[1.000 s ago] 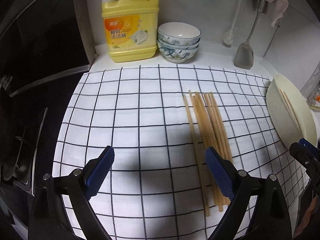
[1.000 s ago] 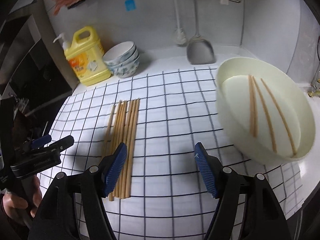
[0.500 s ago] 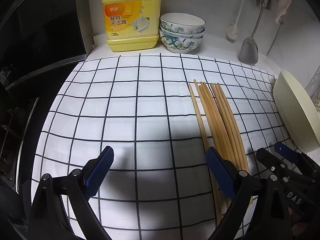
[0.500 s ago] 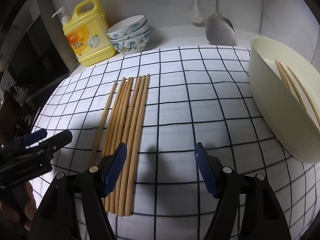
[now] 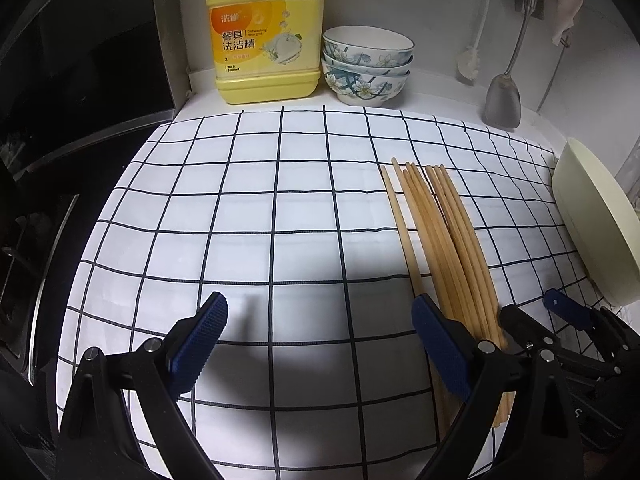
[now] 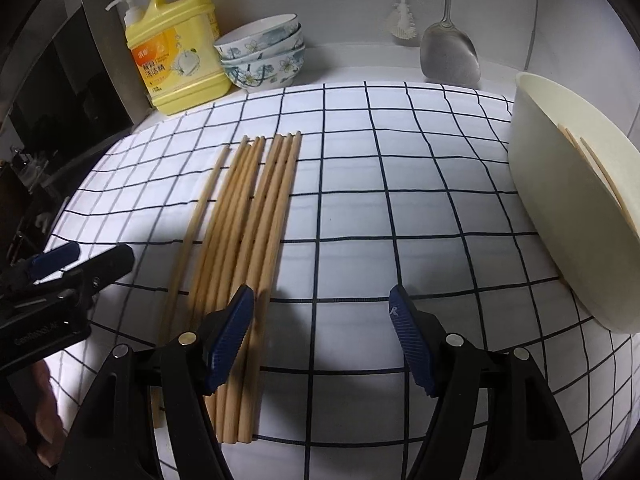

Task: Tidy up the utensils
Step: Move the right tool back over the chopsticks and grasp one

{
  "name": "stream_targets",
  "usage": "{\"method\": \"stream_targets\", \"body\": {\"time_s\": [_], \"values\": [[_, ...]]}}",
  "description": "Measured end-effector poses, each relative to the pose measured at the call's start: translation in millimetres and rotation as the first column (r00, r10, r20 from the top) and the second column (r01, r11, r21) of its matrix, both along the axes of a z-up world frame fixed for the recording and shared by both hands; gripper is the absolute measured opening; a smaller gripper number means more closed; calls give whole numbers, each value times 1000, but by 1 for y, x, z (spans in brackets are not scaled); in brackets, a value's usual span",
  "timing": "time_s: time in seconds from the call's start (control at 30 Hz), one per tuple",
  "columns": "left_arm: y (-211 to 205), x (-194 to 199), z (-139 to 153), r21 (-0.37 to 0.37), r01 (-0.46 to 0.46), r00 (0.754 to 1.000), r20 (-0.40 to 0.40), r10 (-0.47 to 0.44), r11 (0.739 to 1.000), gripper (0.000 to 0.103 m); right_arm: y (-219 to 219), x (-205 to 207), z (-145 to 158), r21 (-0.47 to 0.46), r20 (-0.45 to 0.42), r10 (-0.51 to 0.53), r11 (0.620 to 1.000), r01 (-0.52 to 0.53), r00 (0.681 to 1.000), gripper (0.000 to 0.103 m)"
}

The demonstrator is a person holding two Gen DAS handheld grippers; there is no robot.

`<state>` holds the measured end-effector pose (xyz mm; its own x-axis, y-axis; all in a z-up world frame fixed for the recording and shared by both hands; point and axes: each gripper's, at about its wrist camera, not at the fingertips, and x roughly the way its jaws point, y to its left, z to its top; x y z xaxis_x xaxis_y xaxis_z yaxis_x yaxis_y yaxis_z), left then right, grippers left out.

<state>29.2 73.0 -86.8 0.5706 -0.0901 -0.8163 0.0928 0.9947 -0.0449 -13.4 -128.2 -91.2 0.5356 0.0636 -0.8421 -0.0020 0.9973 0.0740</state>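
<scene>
- We are working over the checked cloth (image 5: 256, 216) on the desk, the cream basin (image 6: 560, 208) sitting at its right edge.
- The chopsticks (image 6: 248, 216) are lying bundled on the cloth, looming closer than a second ago, so a pickup looks near.
- Our right tool (image 6: 320, 336) is gaping wide, empty, its left finger over the bundle.
- Our left tool (image 5: 320, 344) is hovering equally wide, empty.
</scene>
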Motion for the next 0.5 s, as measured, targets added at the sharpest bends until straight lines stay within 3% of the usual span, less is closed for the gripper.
{"method": "stream_targets", "body": {"time_s": [0.5], "values": [[-5, 6, -5, -6, 10, 1000, -16, -10, 1000, 92, 9, -5, -4, -102, -3, 47, 994, -47, 999, 67]]}}
